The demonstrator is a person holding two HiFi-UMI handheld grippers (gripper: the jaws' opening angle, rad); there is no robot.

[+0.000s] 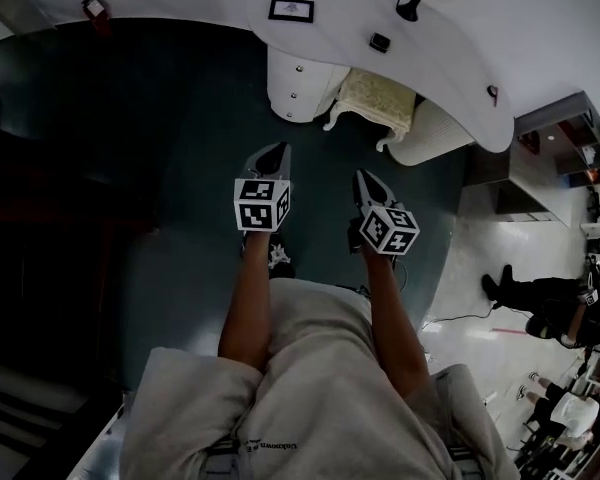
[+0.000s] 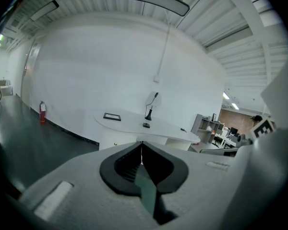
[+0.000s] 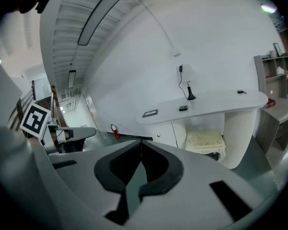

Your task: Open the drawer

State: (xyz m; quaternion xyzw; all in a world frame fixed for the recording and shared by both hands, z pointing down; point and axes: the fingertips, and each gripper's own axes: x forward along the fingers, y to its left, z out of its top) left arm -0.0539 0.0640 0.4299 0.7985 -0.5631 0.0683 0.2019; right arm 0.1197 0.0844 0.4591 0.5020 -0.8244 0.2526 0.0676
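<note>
Tongs of left gripper (image 1: 272,156) pressed together, empty, tongs of right gripper (image 1: 371,184) likewise, white desk (image 1: 450,63) well ahead

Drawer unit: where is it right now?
The drawer unit stands top centre in the head view, tucked under the curved white desk. The cream stool is immediately on its right.

I see the white rounded drawer unit (image 1: 298,80) with small round knobs, upright under the left end of the curved white desktop (image 1: 450,58), just beside the cream cushioned stool (image 1: 378,100). Fronts look flush, shut (seams too small to resolve).
</note>
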